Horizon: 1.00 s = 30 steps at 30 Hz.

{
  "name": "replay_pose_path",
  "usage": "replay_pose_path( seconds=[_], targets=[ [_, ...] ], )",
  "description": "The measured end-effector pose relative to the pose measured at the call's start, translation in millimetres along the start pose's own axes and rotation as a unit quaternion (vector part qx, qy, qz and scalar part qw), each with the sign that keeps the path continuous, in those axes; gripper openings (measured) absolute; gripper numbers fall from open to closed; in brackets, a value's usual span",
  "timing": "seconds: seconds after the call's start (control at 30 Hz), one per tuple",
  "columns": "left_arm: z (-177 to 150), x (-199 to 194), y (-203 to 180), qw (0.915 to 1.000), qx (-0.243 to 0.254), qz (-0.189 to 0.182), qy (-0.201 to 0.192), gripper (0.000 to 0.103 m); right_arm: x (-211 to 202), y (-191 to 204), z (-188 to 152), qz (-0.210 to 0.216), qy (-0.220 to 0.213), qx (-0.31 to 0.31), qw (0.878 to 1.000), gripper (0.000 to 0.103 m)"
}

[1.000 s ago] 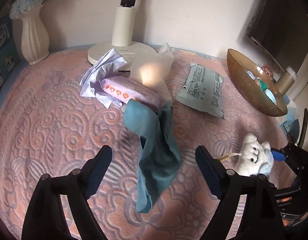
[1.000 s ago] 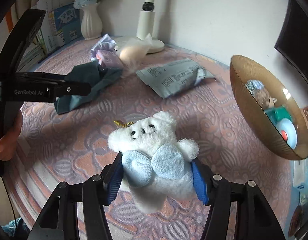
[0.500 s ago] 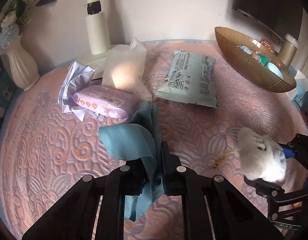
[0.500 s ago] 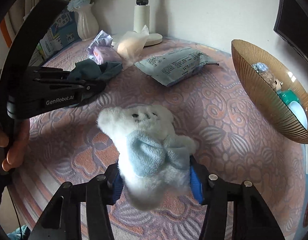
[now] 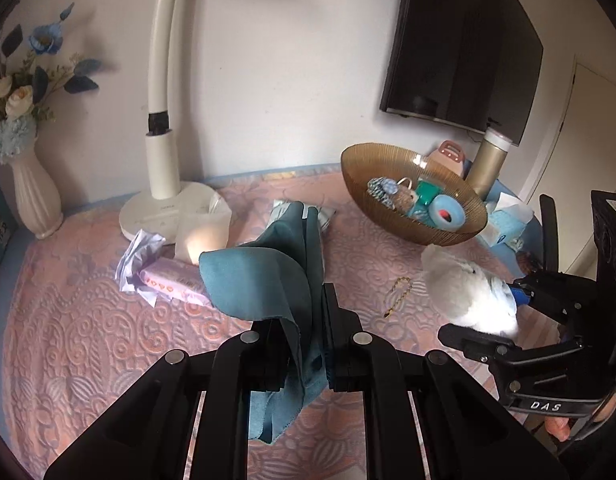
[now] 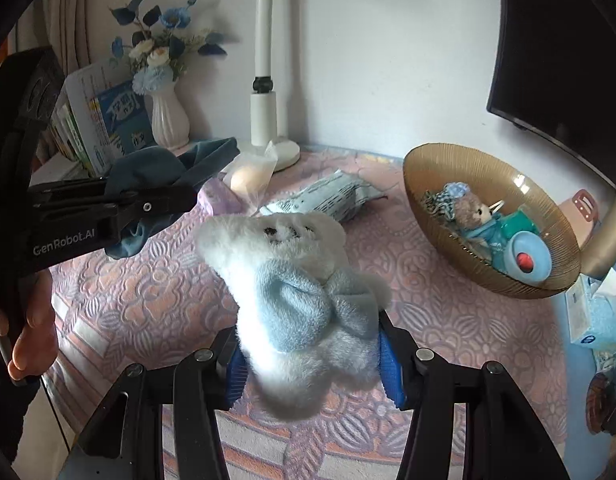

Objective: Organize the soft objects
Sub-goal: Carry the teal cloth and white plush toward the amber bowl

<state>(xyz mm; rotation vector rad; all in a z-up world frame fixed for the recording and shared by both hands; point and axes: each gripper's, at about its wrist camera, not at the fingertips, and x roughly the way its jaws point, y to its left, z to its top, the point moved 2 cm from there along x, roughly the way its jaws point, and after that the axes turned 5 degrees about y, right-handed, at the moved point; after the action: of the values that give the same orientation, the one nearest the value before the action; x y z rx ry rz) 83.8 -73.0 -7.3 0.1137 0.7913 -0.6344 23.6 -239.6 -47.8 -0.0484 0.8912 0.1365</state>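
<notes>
My left gripper point(image 5: 306, 336) is shut on a teal cloth point(image 5: 268, 276) and holds it lifted above the pink table mat point(image 5: 88, 340). The cloth also shows in the right wrist view point(image 6: 164, 168). My right gripper point(image 6: 311, 364) is shut on a white plush toy with a blue bow point(image 6: 296, 284), held above the mat; the toy also shows in the left wrist view point(image 5: 467, 292). A brown ribbed bowl point(image 5: 391, 156) at the back right holds a small teddy bear point(image 6: 473, 214) and other small items.
A white lamp base point(image 5: 164, 208), a white vase with blue flowers point(image 5: 32, 196), a purple tissue pack point(image 5: 172, 284), a clear bag point(image 5: 202, 232) and a grey wipes pack point(image 6: 331, 200) lie on the mat. A tissue box point(image 5: 503, 228) and gold bottle point(image 5: 487, 164) stand beyond the bowl.
My left gripper closed on the teal cloth and lifted it off the mat. My right gripper raised the plush toy and moved toward the bowl.
</notes>
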Motion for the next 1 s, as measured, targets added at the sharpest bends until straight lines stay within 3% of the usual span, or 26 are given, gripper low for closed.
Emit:
replay_pose_path(
  seconds=[0.13, 0.3, 0.47, 0.63, 0.8, 0.83, 0.87, 0.93, 1.0],
  targets=[
    [23.7, -9.6, -23.8, 0.9996, 0.023, -0.002, -0.019, 0.010, -27.8, -17.6, 11.4, -0.001, -0.028, 0.020, 0.999, 0.052],
    [70.6, -5.7, -55.2, 0.9980, 0.050, -0.009, -0.037, 0.010, -63.8, -56.1, 38.8, -0.049, -0.049, 0.050, 0.996, 0.052],
    [124.1, 17.4, -84.5, 0.9974, 0.053, -0.022, -0.044, 0.011, -95.6, -126.1, 72.2, -0.104, -0.077, 0.106, 0.986, 0.053],
    [158.6, 58.2, -111.2, 0.9967, 0.060, -0.045, -0.031, 0.011, -87.7, -191.9, 99.2, -0.122, -0.062, 0.164, 0.977, 0.053],
    [174.0, 96.1, -131.7, 0.9952, 0.068, -0.069, -0.012, 0.011, -57.2, -218.7, 111.4, -0.126, -0.040, 0.179, 0.975, 0.055],
    [175.7, 102.5, -134.6, 0.9945, 0.068, -0.079, -0.007, 0.015, -49.9, -221.7, 113.1, -0.123, -0.036, 0.182, 0.975, 0.066],
    [176.7, 108.9, -136.8, 0.9935, 0.067, -0.091, 0.001, 0.023, -43.0, -225.6, 114.1, -0.120, -0.032, 0.188, 0.974, 0.070],
    [175.9, 119.3, -138.4, 0.9924, 0.062, -0.103, 0.022, 0.069, -30.7, -228.9, 113.6, -0.119, -0.022, 0.186, 0.975, 0.071],
    [172.1, 120.1, -137.0, 0.9941, 0.061, -0.088, 0.018, 0.084, -21.2, -231.8, 112.5, -0.122, -0.009, 0.181, 0.976, 0.071]
  ],
)
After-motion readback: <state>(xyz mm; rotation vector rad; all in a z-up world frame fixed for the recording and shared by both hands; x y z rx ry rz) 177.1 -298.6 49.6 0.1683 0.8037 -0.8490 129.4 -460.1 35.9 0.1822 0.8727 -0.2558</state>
